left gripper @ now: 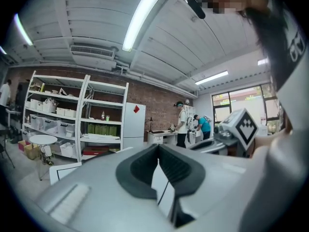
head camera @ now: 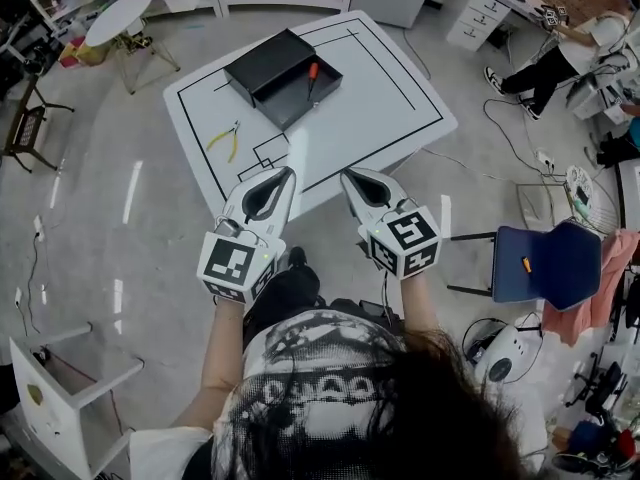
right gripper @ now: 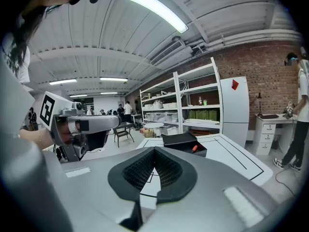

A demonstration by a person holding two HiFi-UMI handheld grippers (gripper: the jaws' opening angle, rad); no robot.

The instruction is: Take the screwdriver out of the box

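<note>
A black open box (head camera: 270, 63) sits at the far side of the white table (head camera: 390, 98). A screwdriver (head camera: 312, 76) with a red-orange handle leans inside it against the right wall. In the right gripper view, the box (right gripper: 181, 140) and the screwdriver handle (right gripper: 194, 148) lie ahead of the jaws. My left gripper (head camera: 287, 173) and right gripper (head camera: 347, 175) hover side by side at the table's near edge, well short of the box. Both are shut and empty. The left gripper (left gripper: 158, 148) has its pads together, as does the right gripper (right gripper: 154, 150).
Yellow pliers (head camera: 228, 138) lie on the table's left part. A blue chair (head camera: 545, 263) stands to the right, a white stool (head camera: 60, 388) at lower left, a round white table (head camera: 118, 16) at the far left. A person (head camera: 560, 53) sits at the far right.
</note>
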